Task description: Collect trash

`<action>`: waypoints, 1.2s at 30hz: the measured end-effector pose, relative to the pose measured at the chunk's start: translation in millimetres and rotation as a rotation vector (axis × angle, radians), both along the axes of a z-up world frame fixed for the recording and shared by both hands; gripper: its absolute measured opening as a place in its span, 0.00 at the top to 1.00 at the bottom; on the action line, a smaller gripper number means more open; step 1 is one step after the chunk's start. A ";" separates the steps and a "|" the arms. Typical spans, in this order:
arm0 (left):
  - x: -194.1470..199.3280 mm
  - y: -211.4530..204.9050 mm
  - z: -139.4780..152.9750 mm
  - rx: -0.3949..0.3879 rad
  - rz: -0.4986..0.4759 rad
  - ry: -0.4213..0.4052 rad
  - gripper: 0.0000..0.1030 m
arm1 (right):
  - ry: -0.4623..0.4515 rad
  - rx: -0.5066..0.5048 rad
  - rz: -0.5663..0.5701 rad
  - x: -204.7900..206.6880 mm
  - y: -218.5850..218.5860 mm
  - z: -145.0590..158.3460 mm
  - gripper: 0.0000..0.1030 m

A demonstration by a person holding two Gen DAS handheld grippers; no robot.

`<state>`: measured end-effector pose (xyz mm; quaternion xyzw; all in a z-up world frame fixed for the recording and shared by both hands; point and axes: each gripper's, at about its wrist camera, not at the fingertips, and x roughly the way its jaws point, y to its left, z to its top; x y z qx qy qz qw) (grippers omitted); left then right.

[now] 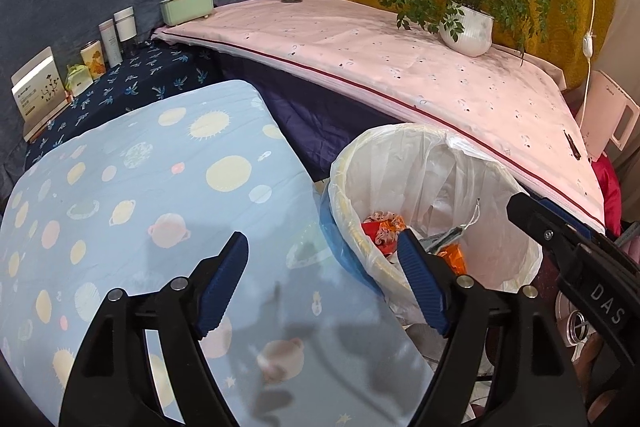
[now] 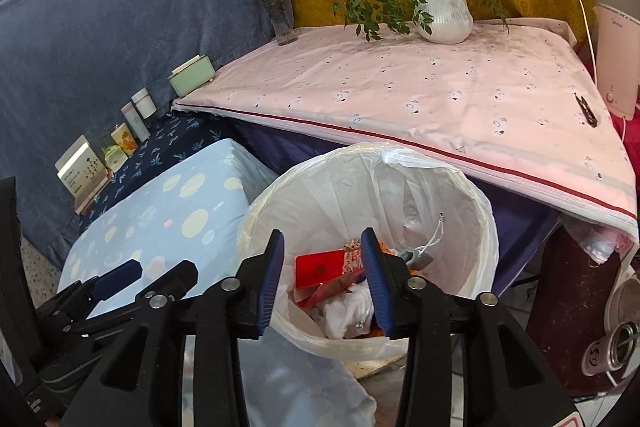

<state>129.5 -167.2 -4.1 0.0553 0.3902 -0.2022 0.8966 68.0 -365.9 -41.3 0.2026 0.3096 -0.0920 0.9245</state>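
So both sets of jaws are spread apart and holding nothing. The right gripper [image 2: 322,279] hangs right over the trash bin [image 2: 486,227], and the left gripper [image 1: 322,283] sits just beside the bin's rim, over the blue planet-print cloth [image 1: 140,187]. Looks like a drop-off step is done, so the next move needs fresh trash, but I can't spot any outside. Inside the bin: red paper [image 2: 320,265], orange wrappers, white tissue.

The light blue cloth [image 1: 132,195] carries pale yellow suns and pink planets. At one o'clock the pink cloth [image 1: 400,67] has small dark marks and a dark red stripe on its edge. The bin liner [image 2: 344,195] is white, with red and orange trash [image 2: 320,267] inside.
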 end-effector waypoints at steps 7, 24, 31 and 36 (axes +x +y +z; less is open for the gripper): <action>-8.1 9.4 -1.3 0.000 0.017 0.006 0.24 | 0.016 -0.028 -0.021 -14.6 2.7 2.9 0.49; -34.1 27.1 3.9 0.028 0.067 -0.025 0.16 | 0.048 -0.141 -0.063 -51.0 14.6 7.9 0.23; -40.3 30.9 3.9 0.046 0.088 -0.033 0.11 | 0.063 -0.168 -0.057 -55.7 18.8 6.4 0.14; -42.5 36.8 4.2 0.039 0.111 -0.031 0.08 | 0.061 -0.209 -0.056 -57.6 24.2 5.7 0.06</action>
